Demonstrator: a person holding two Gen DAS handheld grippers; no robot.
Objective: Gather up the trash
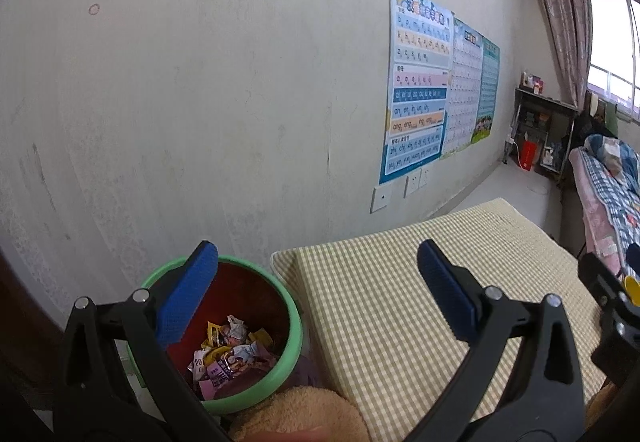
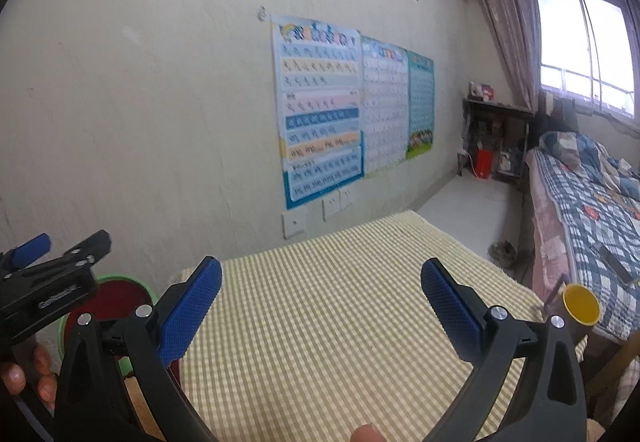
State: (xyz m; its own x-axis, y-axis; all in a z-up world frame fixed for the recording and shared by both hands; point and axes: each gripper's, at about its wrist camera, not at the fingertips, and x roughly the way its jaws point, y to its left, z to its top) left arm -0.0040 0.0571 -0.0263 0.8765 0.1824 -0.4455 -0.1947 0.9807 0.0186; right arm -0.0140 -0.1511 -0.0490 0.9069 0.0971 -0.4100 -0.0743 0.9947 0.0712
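Down in the green bin (image 1: 294, 326) beside the checked surface (image 1: 400, 302), crumpled wrappers (image 1: 230, 356) lie heaped, partly hidden by the left gripper (image 1: 316, 298). Both it and the right gripper (image 2: 320, 302) have fingers spread wide, holding nothing. A yellow cup (image 2: 582, 305) stands at the surface's right edge.

— What lies near, on the right?
— A yellow-checked cloth (image 2: 340, 306) spread flat, and a yellow cup (image 2: 582, 304) at its right edge.

— On the wall (image 1: 180, 101)?
— Three learning charts (image 2: 320, 109) hung side by side, white sockets (image 2: 294, 222) just below them.

— And far off?
— A dark shelf (image 2: 494, 137) crowded with small items, a red box (image 2: 483, 161) at its foot; a bed with a plaid quilt (image 2: 580, 193) at right; a patterned curtain (image 2: 508, 21) beside the window (image 2: 584, 41).
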